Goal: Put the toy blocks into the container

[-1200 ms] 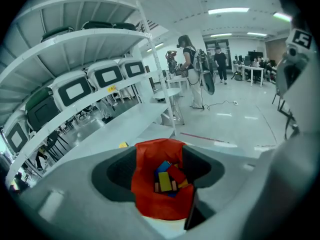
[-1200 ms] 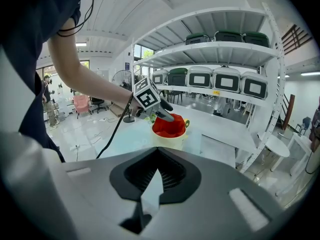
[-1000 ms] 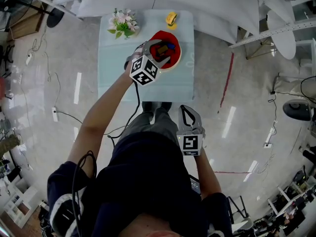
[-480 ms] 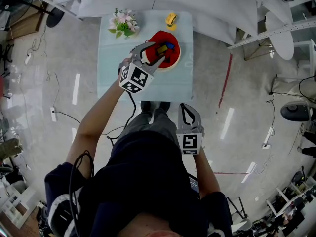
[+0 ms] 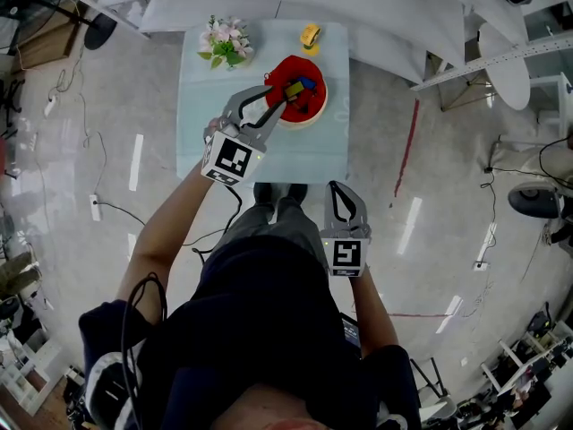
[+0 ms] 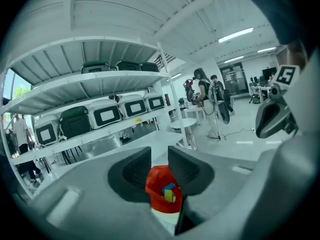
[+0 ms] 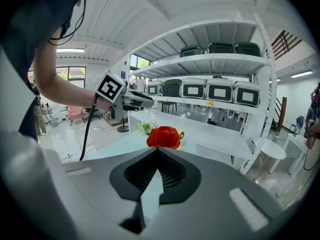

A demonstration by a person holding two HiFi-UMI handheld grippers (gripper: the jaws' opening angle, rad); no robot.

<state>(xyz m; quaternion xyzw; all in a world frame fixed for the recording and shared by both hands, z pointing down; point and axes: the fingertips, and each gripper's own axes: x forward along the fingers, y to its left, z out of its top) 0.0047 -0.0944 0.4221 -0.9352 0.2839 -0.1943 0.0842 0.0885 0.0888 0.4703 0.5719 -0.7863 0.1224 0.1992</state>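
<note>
A red container (image 5: 304,106) stands on the pale glass table (image 5: 201,124), holding yellow, blue and red toy blocks (image 5: 299,87). My left gripper (image 5: 273,94) hovers just left of the container, tips at its near rim. Its jaws are closing with nothing between them. In the left gripper view the container (image 6: 159,184) and blocks (image 6: 169,193) show through the gap of the left gripper (image 6: 159,159). My right gripper (image 5: 339,190) hangs below the table edge, shut and empty. From the right gripper (image 7: 157,150) view, the container (image 7: 163,136) sits beyond the tips.
A small flower bunch (image 5: 224,41) stands at the table's back left and a yellow toy (image 5: 310,34) at the back edge. White shelving with boxes (image 7: 220,91) lines the far side. Cables trail over the floor (image 5: 107,209) on the left.
My left gripper has drawn back from above the container toward the near left, and its jaws have narrowed. The right gripper has stayed put.
</note>
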